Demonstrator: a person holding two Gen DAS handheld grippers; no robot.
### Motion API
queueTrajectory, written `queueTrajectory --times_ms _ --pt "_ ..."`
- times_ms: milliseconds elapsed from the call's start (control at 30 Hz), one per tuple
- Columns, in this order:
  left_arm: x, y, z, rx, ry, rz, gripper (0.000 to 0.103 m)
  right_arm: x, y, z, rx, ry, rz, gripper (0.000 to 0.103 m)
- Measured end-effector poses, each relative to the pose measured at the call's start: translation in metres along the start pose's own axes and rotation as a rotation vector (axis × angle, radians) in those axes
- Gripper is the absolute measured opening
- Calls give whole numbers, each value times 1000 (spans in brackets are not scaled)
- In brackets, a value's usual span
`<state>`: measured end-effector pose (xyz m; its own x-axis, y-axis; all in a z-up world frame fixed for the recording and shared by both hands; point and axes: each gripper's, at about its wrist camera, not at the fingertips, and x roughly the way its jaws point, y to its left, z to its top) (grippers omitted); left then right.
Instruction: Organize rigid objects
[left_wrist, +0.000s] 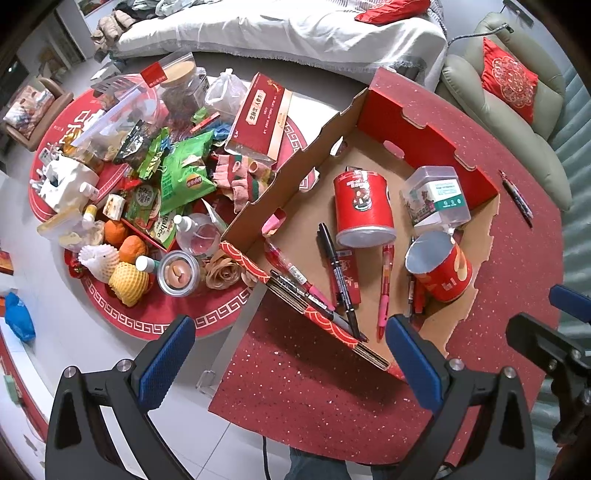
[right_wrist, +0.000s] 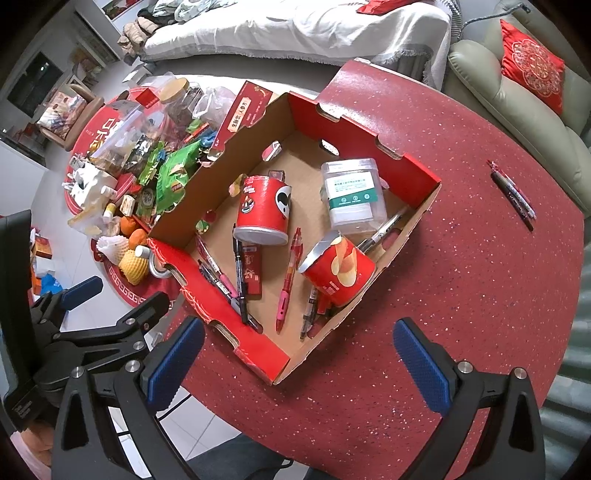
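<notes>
A red cardboard box (left_wrist: 417, 122) (right_wrist: 373, 144) sits on the red glitter table. Inside it lie two red chip cans (left_wrist: 364, 210) (right_wrist: 338, 271), a clear plastic jar (left_wrist: 436, 195) (right_wrist: 352, 194) and several pens (left_wrist: 384, 291) (right_wrist: 290, 273). Two pens (left_wrist: 517, 197) (right_wrist: 513, 194) lie on the table to the right of the box. My left gripper (left_wrist: 291, 354) is open and empty above the box's near corner. My right gripper (right_wrist: 299, 358) is open and empty above the table in front of the box.
A low red round mat (left_wrist: 147, 321) left of the table holds a heap of snack bags, jars, fruit and a red gift box (left_wrist: 258, 118). A white-covered sofa (left_wrist: 295, 29) and an armchair (left_wrist: 509, 103) stand behind.
</notes>
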<state>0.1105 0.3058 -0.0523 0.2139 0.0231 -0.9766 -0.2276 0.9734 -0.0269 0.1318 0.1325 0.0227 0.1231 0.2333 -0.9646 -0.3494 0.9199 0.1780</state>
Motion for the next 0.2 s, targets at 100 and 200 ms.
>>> queueTrajectory --times_ms 100,200 --pt "-3 1 1 -12 -27 -10 103 1 0 2 5 -1 -5 103" --pt "-6 0 3 -2 -35 -15 103 0 0 2 9 -1 -8 103"
